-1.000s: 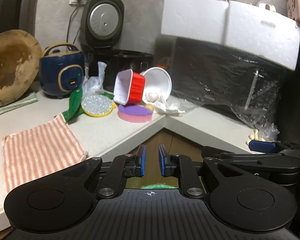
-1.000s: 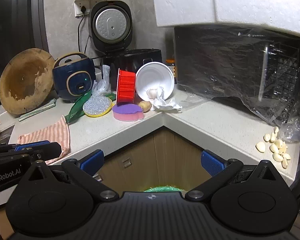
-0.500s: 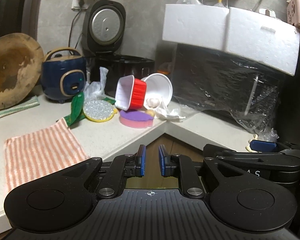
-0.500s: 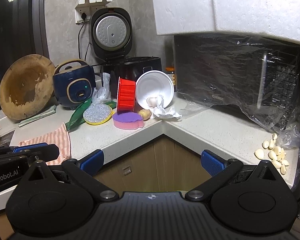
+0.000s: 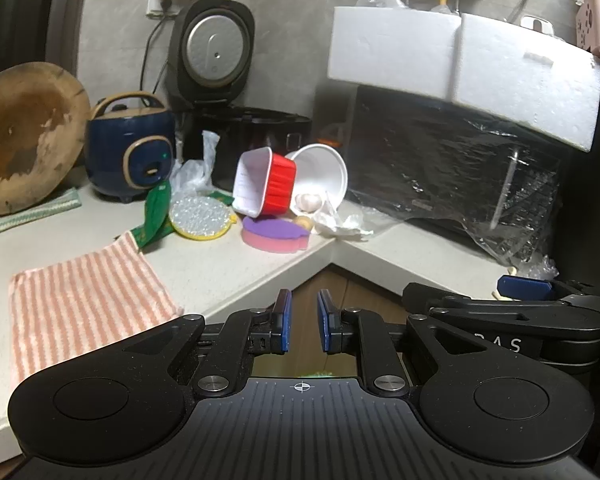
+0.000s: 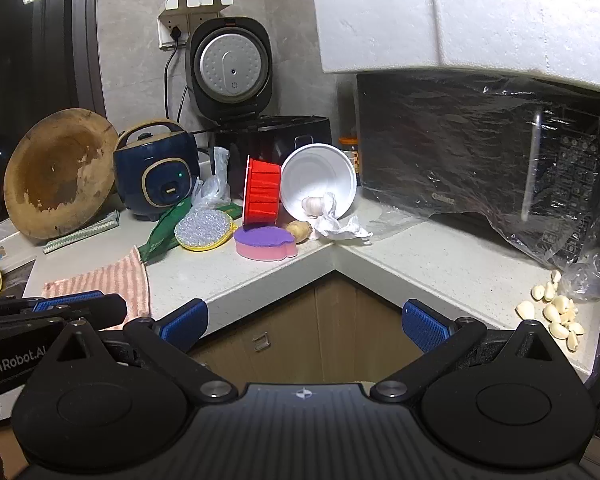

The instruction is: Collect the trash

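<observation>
Lying straight ahead of both tools in the counter's inner corner, the crumpled white paper [image 6: 337, 229] spills from the mouth of a tipped white bowl [image 6: 318, 180] that holds a garlic bulb [image 6: 313, 203]. A red cup [image 6: 261, 191] on its side sits just left of the bowl, with a purple-and-pink sponge [image 6: 265, 243] in front of it. The left gripper [image 5: 302, 322] holds nothing, its jaws a narrow gap apart; the right gripper [image 6: 305, 320] is spread wide, also empty. Peeled garlic cloves [image 6: 554, 309] lie near the right gripper's right finger.
</observation>
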`<state>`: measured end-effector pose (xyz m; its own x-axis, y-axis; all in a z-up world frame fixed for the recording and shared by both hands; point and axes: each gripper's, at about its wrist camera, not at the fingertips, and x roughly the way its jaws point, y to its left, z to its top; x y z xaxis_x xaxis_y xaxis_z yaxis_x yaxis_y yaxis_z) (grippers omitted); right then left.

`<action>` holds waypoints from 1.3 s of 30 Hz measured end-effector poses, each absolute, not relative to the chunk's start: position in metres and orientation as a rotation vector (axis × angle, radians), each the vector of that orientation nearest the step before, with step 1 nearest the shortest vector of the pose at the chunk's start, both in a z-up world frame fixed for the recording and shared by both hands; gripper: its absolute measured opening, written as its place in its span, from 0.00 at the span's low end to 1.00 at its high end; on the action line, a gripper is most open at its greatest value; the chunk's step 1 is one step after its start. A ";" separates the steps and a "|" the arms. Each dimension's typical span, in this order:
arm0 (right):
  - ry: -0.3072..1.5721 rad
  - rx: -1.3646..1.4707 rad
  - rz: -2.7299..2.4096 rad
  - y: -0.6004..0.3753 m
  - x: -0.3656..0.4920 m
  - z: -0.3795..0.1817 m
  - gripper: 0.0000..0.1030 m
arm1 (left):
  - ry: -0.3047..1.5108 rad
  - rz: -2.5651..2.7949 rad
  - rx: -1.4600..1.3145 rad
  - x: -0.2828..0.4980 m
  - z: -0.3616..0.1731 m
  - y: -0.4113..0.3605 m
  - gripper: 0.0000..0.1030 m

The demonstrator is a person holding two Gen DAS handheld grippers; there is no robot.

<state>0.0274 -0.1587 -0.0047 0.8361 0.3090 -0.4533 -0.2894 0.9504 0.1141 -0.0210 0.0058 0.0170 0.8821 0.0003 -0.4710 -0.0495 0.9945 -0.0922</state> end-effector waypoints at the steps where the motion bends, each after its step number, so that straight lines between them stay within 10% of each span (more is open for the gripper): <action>1: 0.486 0.042 0.318 -0.158 0.028 -0.004 1.00 | 0.491 0.025 -0.103 -0.021 0.017 0.006 0.17; 39: 0.491 0.000 0.312 -0.143 0.038 0.000 1.00 | 0.523 0.063 -0.139 0.000 0.018 0.036 0.17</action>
<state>0.0383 -0.1430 -0.0001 0.8352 0.2952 -0.4639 -0.2950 0.9525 0.0750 0.0000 0.0357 0.0184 0.8644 0.0249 -0.5022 -0.0956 0.9887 -0.1156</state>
